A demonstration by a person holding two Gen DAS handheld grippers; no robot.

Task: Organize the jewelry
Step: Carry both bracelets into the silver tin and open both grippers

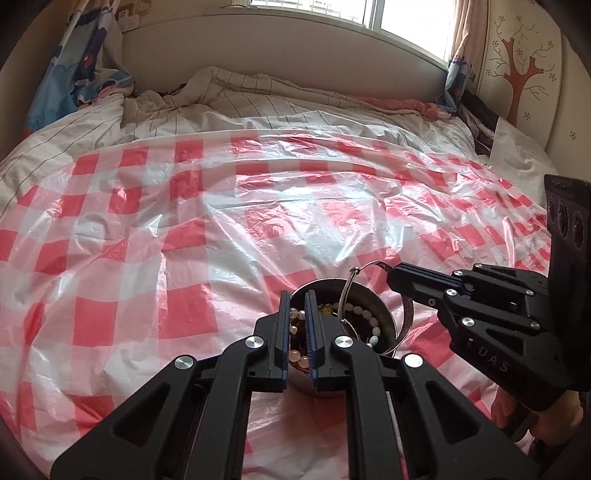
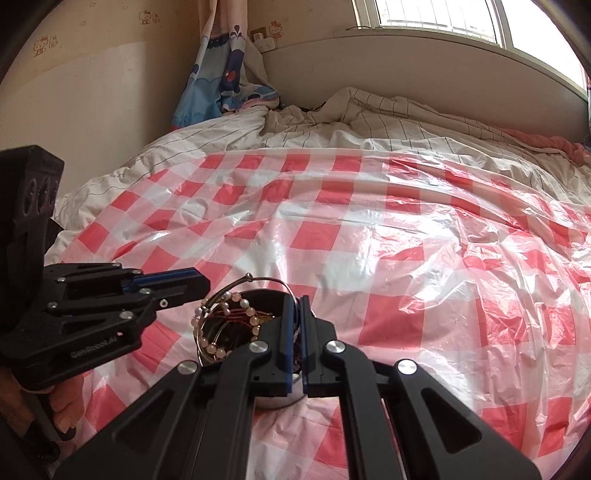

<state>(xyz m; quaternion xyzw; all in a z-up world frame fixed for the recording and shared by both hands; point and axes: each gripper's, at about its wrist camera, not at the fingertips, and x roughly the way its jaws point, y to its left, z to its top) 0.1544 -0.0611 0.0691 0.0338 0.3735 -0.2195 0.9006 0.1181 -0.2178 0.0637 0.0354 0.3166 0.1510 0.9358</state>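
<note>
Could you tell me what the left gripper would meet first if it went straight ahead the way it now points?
Most likely the beads in the metal bowl: the left gripper already hangs over its rim, though depth is unclear.

Both cams sit low behind their own fingers, looking fwd across the bed (image 1: 258, 192) toward the window (image 1: 406, 22). Left wrist cam is super close to the metal bowl (image 1: 384, 314), just past its fingers (image 1: 284, 325). Right wrist cam, same bowl between/below its fingers (image 2: 286, 332). Shared: bowl, checkered plastic sheet (image 2: 406, 258), each other's gripper.
</note>
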